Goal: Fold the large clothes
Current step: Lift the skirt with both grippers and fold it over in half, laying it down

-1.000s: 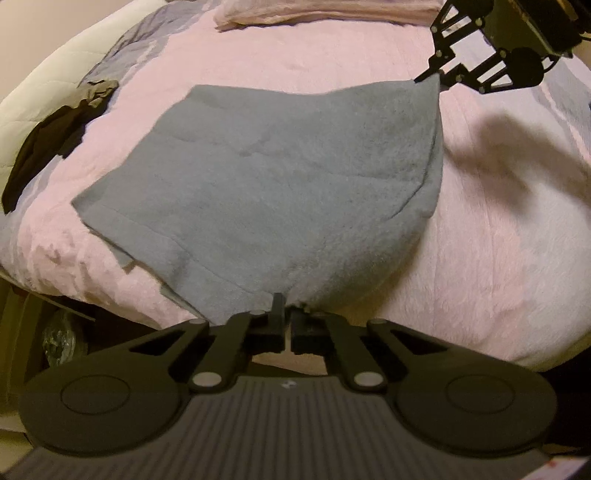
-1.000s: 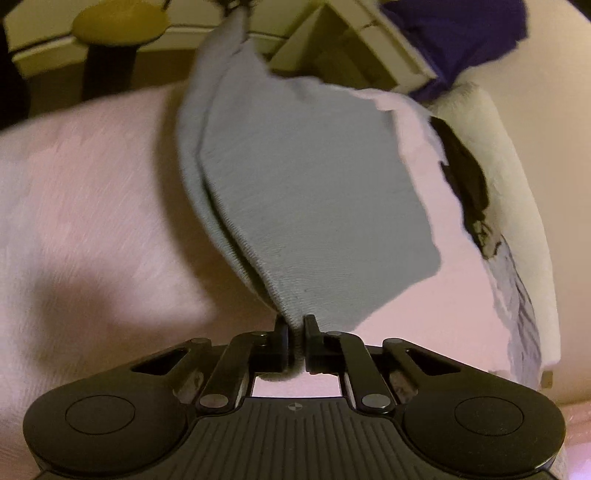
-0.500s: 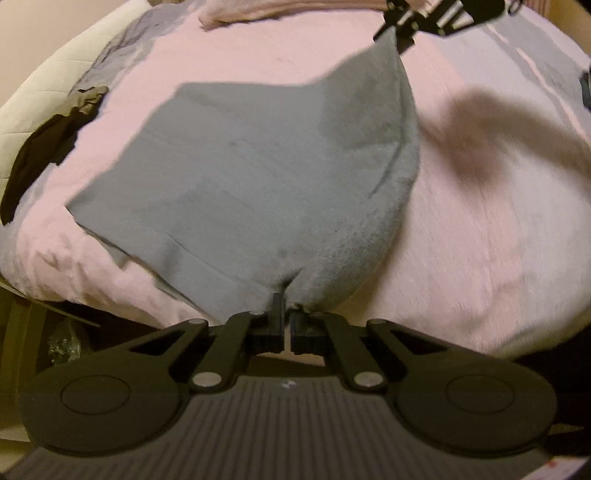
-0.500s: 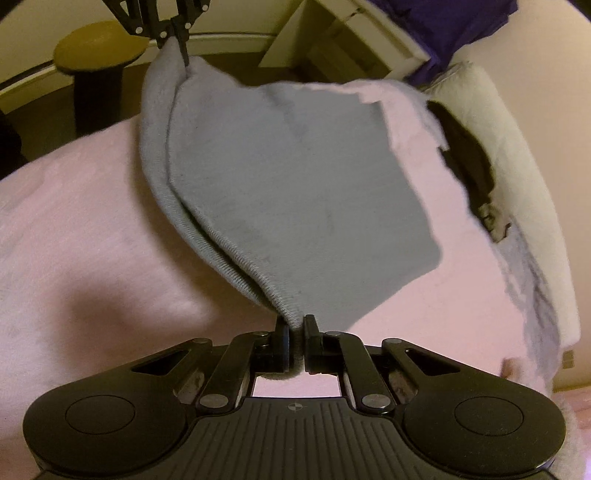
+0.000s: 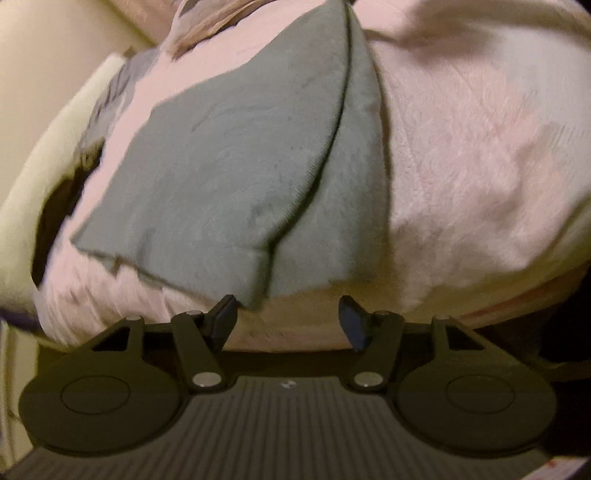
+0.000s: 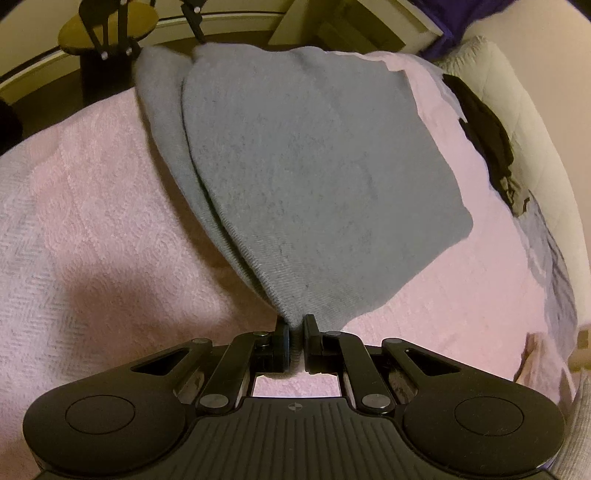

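Observation:
A grey fleece garment [image 5: 236,162] lies folded over on itself on the pink bedspread [image 5: 461,155], its top layer ending in a curved edge. My left gripper [image 5: 288,317] stands open just short of the near corner, nothing between its fingers. In the right wrist view the same grey garment [image 6: 314,166] spreads away from me, two layers meeting at a fold on its left side. My right gripper [image 6: 294,334] is shut on the garment's near corner. The left gripper [image 6: 147,22] shows open at the garment's far end.
A dark piece of clothing [image 6: 487,136] lies by the cream headboard [image 6: 535,155] at the right. A yellow round stool [image 6: 107,26] and the floor lie beyond the bed's far edge. The pink bedspread [image 6: 92,206] stretches wide to the left of the garment.
My left gripper has let go of the garment's corner and opened. The lifted half has come down over the rest, so the garment now lies doubled. My right gripper still holds its corner.

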